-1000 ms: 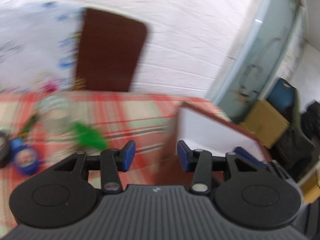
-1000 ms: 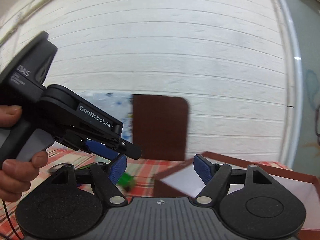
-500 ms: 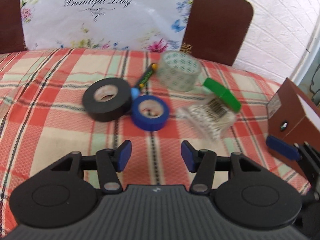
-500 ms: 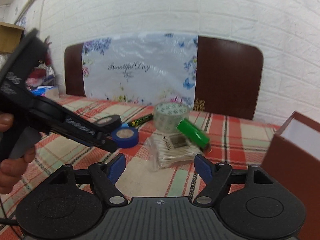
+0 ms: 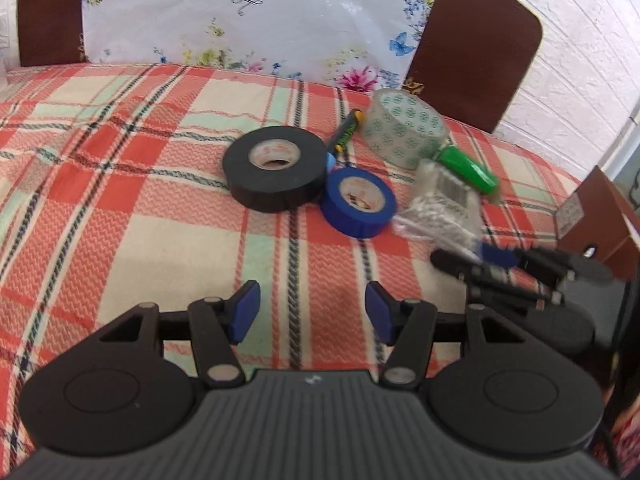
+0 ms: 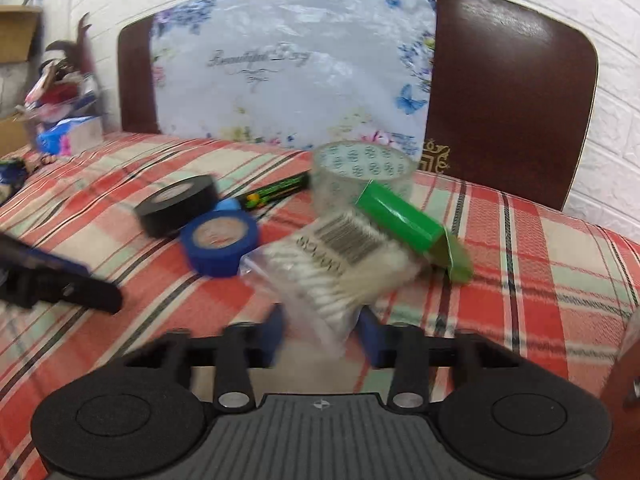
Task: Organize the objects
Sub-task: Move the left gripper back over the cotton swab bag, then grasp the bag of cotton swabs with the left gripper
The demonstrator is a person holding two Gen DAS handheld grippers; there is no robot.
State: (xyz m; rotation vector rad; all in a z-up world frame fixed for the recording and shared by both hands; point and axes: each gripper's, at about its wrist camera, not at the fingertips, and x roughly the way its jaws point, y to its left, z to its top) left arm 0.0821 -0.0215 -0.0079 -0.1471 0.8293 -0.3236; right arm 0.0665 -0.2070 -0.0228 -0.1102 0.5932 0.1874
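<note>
1. The left gripper (image 5: 312,312) hangs over bare plaid cloth (image 5: 120,208), jaws about half apart and opening, with nothing between them
2. The right gripper (image 6: 322,330) has its jaws closing around the near end of a clear bag of cotton swabs (image 6: 340,264); the blue pads are blurred, so whether they already press on the plastic I cannot tell
3. The bag lies on the cloth-covered surface with its barcode label up, its far end just under a green box (image 6: 400,220) that rests tilted across it
4. A patterned clear tape roll (image 6: 364,168) stands behind the green box, touching it or nearly so
5. A blue tape roll (image 5: 360,202) lies flat left of the bag, against a larger black tape roll (image 5: 276,168)
6. A dark pen-like stick with yellow-green print (image 5: 346,132) lies between the black roll and the clear tape roll
7. A brown box (image 5: 600,216) stands at the right edge in the left wrist view
8. Behind everything stands a dark brown headboard (image 6: 508,92) with a floral plastic sheet (image 6: 288,68) reading "Beautiful Day" across it
</note>
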